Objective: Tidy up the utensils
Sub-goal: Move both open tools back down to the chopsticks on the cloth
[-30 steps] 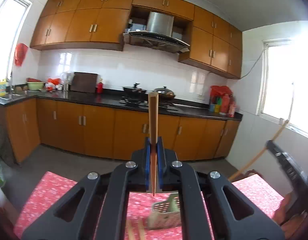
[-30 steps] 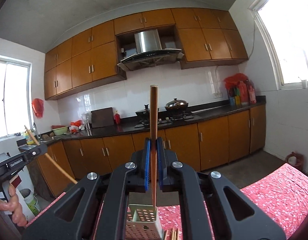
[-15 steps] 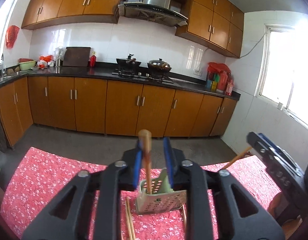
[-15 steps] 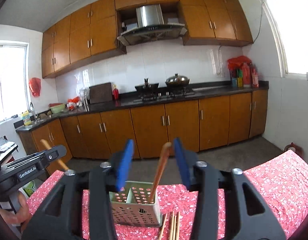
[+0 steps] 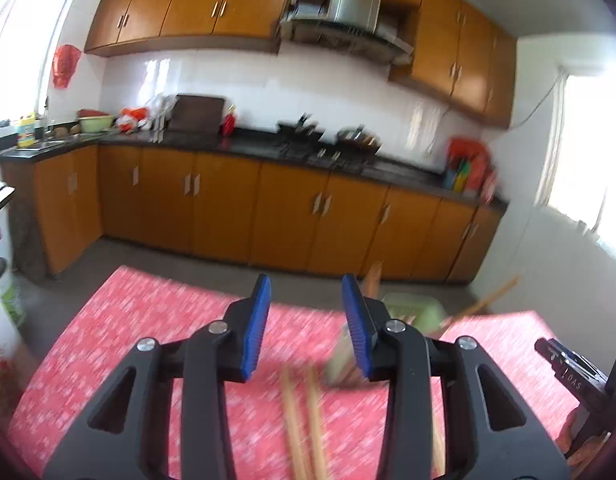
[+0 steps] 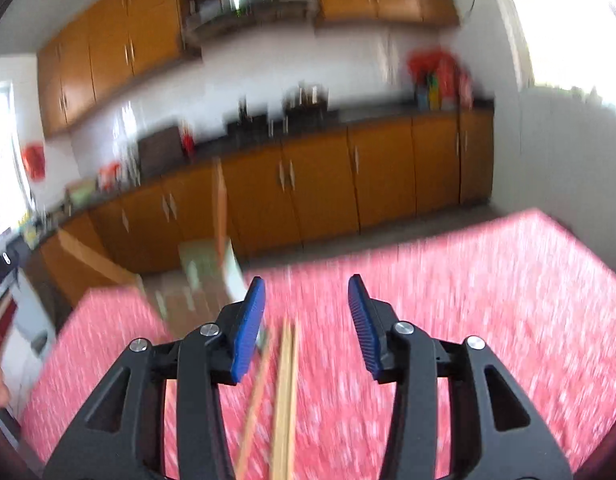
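Left gripper [image 5: 303,320]: jaws partly apart and opening, nothing between the blue pads; loose chopsticks [image 5: 303,424] lie below it on the red-patterned worktop [image 5: 127,340], at lower centre of the frame. Right gripper [image 6: 305,320]: jaws partly apart and closing, pads empty, with more chopsticks [image 6: 285,396] on the cloth beneath. Green utensil holder [image 5: 412,312]: right of centre in the left view, half hidden behind the right finger, sticks standing in it; blurred at centre left in the right view, detail unreadable.
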`<state>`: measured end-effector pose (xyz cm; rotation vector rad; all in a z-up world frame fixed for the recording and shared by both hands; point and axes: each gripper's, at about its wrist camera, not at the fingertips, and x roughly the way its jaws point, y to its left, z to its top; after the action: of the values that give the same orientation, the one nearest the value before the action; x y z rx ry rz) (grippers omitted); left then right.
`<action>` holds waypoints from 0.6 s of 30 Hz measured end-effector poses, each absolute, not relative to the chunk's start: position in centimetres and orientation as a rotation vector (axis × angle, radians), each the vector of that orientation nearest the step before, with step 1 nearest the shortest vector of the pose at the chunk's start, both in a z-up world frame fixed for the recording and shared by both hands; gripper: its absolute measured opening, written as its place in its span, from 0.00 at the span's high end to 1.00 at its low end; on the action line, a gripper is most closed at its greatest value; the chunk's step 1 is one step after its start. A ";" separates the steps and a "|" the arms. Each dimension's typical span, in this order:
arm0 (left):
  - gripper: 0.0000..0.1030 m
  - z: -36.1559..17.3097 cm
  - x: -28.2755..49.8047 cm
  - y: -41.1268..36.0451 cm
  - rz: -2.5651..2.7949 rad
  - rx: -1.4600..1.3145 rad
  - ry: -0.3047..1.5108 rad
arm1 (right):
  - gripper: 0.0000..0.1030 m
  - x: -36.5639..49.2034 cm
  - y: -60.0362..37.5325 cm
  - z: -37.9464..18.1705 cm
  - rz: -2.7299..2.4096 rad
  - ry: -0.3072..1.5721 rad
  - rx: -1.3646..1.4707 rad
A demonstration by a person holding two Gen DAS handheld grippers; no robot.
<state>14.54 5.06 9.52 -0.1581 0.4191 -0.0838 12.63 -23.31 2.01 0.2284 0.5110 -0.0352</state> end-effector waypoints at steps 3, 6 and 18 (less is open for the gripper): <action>0.63 4.7 14.3 5.3 -0.057 -0.117 0.533 | 0.84 13.6 -22.5 -4.1 0.027 0.717 0.235; 0.63 0.5 14.5 5.7 -0.055 -0.110 0.652 | 0.86 13.9 -21.3 -8.1 0.059 0.829 0.244; 0.63 -6.8 14.0 4.9 -0.110 -0.135 0.835 | 0.86 14.9 -19.3 -11.3 0.095 0.900 0.218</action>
<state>14.01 4.92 -6.75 -0.1351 0.8352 -0.1098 14.88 -19.35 -11.32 0.2179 0.9001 0.0946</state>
